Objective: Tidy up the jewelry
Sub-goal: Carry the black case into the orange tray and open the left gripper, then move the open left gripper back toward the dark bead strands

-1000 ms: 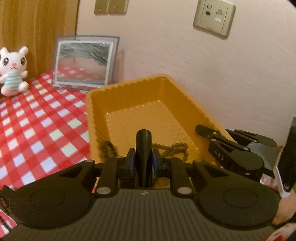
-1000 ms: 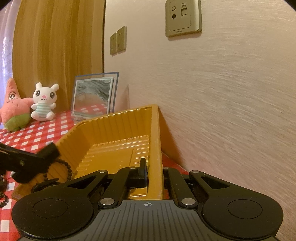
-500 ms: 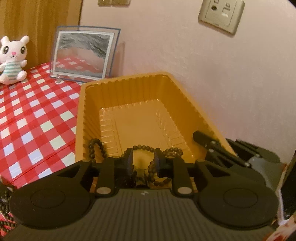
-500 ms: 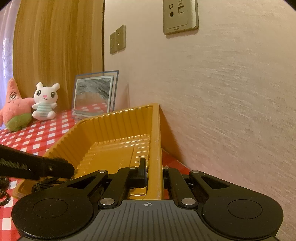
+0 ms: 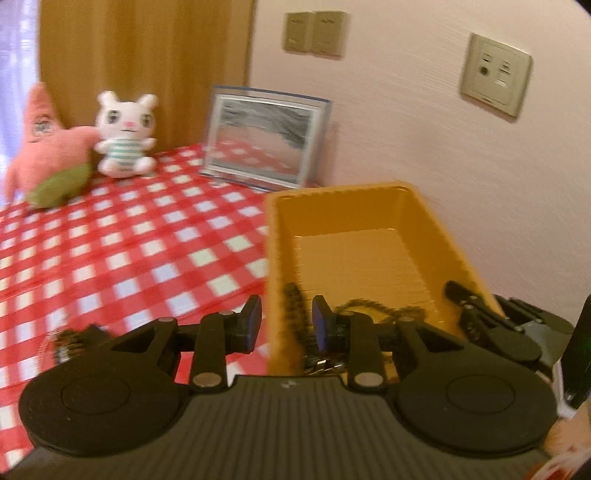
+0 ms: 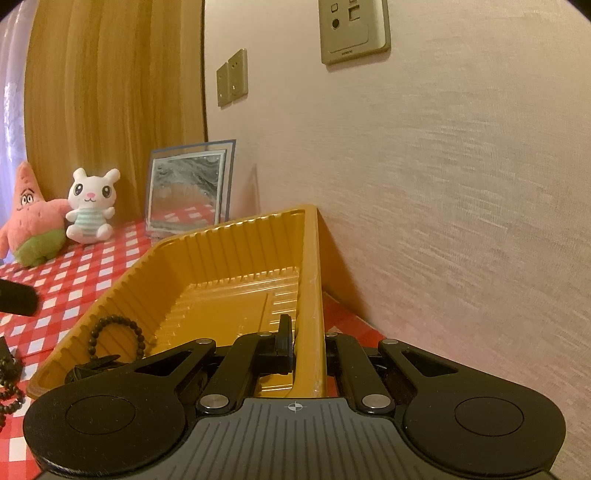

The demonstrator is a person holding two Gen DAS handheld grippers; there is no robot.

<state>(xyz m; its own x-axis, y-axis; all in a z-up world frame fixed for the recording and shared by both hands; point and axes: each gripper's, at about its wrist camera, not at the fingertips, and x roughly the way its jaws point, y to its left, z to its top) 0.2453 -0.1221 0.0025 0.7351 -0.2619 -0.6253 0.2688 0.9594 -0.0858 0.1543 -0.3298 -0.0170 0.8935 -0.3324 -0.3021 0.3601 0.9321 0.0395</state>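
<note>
Fingers on the left gripper are spread wide, holding nothing. Right gripper pinches the yellow tray wall. Dark bead bracelet slumps over the tray's 7 o'clock corner.

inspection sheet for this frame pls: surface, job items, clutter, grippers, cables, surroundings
Surface: red-and-white checked tablecloth, against a pale wall.
Job's things: orange tray beside the wall; dark bead bracelet draped over the tray's near left wall; a second bead strand on the tray floor; more dark beads on the cloth left of the tray.
Clutter: white bunny plush, pink starfish plush, framed sand picture at the back.
Grippers: left gripper open, straddling the tray's left wall; right gripper shut on the tray's right wall.
Cables: nothing seen.
Surroundings: wall socket, light switches, wooden panel.
</note>
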